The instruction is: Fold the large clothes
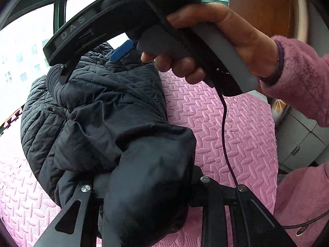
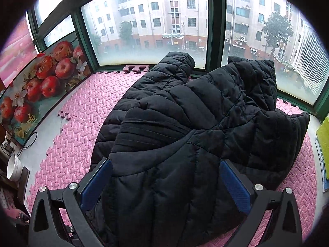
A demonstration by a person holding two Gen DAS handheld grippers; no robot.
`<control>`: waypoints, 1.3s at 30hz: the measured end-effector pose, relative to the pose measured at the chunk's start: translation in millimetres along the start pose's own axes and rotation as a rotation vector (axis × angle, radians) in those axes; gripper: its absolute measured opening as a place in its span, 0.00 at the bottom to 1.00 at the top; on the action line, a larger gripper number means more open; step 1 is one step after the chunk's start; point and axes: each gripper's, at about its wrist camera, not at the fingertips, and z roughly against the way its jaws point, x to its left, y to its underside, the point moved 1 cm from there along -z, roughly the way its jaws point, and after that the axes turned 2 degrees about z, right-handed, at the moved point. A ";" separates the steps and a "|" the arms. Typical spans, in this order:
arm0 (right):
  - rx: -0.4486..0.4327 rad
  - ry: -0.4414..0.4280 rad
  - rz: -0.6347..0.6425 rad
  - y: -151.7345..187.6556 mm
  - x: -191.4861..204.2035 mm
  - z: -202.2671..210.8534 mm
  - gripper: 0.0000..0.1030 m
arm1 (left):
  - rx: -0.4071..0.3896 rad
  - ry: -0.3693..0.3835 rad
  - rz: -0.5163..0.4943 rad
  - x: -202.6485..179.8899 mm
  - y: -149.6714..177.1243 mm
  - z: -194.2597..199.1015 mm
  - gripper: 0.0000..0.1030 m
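Note:
A black quilted puffer jacket [image 2: 205, 111] lies bunched on the pink foam mat [image 2: 82, 111], its far end against the window. In the right wrist view my right gripper [image 2: 165, 183] has its blue pads [image 2: 96, 182] pressed on both sides of the jacket's thick near edge. In the left wrist view a smooth fold of the jacket [image 1: 98, 107] fills my left gripper [image 1: 148, 195] and hides its fingers. A hand [image 1: 226, 41] in a pink fleece sleeve holds the right gripper above the jacket, where one blue pad [image 1: 120, 52] touches the fabric.
Green-framed windows [image 2: 213, 20] close off the far side. A board printed with apples [image 2: 41, 78] leans along the left. A white bowl [image 2: 13, 167] stands at the left edge, grey drawers [image 1: 300, 140] at the right. A cable [image 1: 225, 140] hangs from the right gripper.

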 end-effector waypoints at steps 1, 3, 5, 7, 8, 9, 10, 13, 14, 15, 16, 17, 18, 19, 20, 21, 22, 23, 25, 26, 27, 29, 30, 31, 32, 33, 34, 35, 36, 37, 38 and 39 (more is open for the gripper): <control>0.015 -0.002 0.001 1.1 1.6 -5.9 1.00 | 0.001 0.004 -0.002 2.4 0.9 0.9 0.32; 0.042 -0.006 0.006 5.7 1.7 -13.8 1.00 | 0.010 0.015 0.005 4.6 4.1 0.2 0.33; 0.070 0.007 0.007 11.4 1.8 -20.0 1.00 | 0.018 0.024 0.005 4.5 3.1 -0.8 0.33; 0.089 0.007 -0.001 18.6 -1.0 -22.3 1.00 | 0.031 0.023 -0.005 1.5 3.9 -3.7 0.33; 0.100 0.007 -0.011 22.0 -3.4 -22.9 1.00 | 0.035 0.025 -0.011 -0.4 4.2 -4.6 0.34; 0.107 0.000 -0.024 25.7 -5.7 -22.2 1.00 | 0.038 0.024 -0.016 -1.6 5.8 -5.1 0.35; 0.110 -0.004 -0.032 29.1 -7.5 -20.6 1.00 | 0.042 0.024 -0.019 -2.6 6.0 -4.9 0.35; 0.119 0.014 -0.051 40.3 -13.2 -12.2 1.00 | 0.061 0.039 -0.041 -9.1 9.9 -6.9 0.35; 0.120 0.020 -0.053 43.2 -14.3 -8.4 1.00 | 0.067 0.042 -0.053 -12.4 11.1 -7.7 0.35; 0.119 0.032 -0.054 45.1 -14.4 -4.2 0.99 | 0.071 0.045 -0.067 -15.2 13.0 -8.4 0.35; 0.109 0.041 -0.050 45.0 -13.4 1.6 0.99 | 0.071 0.041 -0.080 -18.5 13.9 -8.9 0.35; 0.092 0.046 -0.037 43.0 -11.3 8.0 1.00 | 0.071 0.038 -0.085 -20.7 14.0 -9.0 0.35; 0.074 0.054 -0.023 39.2 -8.5 14.6 1.00 | 0.072 0.040 -0.082 -23.1 14.1 -10.3 0.35; 0.055 0.059 -0.012 33.7 -5.7 20.9 1.00 | 0.072 0.044 -0.076 -22.1 14.6 -10.1 0.35; 0.037 0.059 -0.001 27.1 -3.3 25.6 1.00 | 0.070 0.048 -0.068 -22.8 15.1 -10.9 0.35; 0.020 0.058 0.008 19.5 -1.3 29.6 1.00 | 0.070 0.054 -0.057 -21.3 15.3 -10.2 0.35; 0.003 0.057 0.013 11.4 0.4 32.5 1.00 | 0.069 0.060 -0.047 -21.7 16.1 -11.7 0.35; -0.008 0.050 0.014 2.7 1.7 33.7 1.00 | 0.069 0.065 -0.038 -21.0 16.5 -11.5 0.35; 0.004 0.017 0.017 -15.1 5.4 26.3 1.00 | 0.068 0.062 -0.034 -19.2 16.7 -9.8 0.35; 0.023 0.010 0.020 -22.1 9.2 18.8 1.00 | 0.069 0.061 -0.032 -15.6 15.5 -6.2 0.35; 0.046 0.007 0.026 -28.5 12.7 10.3 1.00 | 0.069 0.061 -0.028 -14.6 15.5 -4.4 0.35; 0.078 0.032 0.048 -34.5 22.3 -4.6 1.00 | 0.070 0.058 -0.020 -17.8 15.9 -4.1 0.35; 0.096 0.054 0.080 -34.9 30.3 -12.1 1.00 | 0.071 0.058 -0.015 -17.6 16.5 -2.3 0.35; 0.110 0.073 0.111 -35.3 37.9 -20.8 1.00 | 0.072 0.058 -0.010 -17.9 16.8 -0.1 0.35; 0.129 0.088 0.139 -33.0 44.7 -29.2 1.00 | 0.074 0.055 -0.005 -18.8 17.1 1.9 0.35; 0.156 0.110 0.166 -30.0 49.8 -38.6 0.99 | 0.074 0.053 -0.001 -18.6 17.8 5.2 0.35; 0.168 0.144 0.190 -26.1 53.4 -44.9 0.95 | 0.074 0.050 0.003 -18.6 18.7 9.0 0.35; 0.165 0.185 0.220 -21.6 55.7 -48.2 0.76 | 0.075 0.047 0.006 -18.4 19.6 13.6 0.35; 0.160 0.233 0.250 -17.0 56.6 -49.3 0.66 | 0.075 0.050 0.009 -18.2 20.7 18.1 0.35; 0.153 0.245 0.265 -12.3 55.3 -47.8 0.65 | 0.079 0.057 0.015 -17.9 21.6 22.3 0.35; 0.140 0.238 0.258 -8.2 51.9 -43.0 0.61 | 0.085 0.062 0.020 -17.4 22.3 26.1 0.36; 0.129 0.229 0.243 -4.3 47.6 -36.0 0.59 | 0.090 0.067 0.022 -17.8 23.0 30.1 0.36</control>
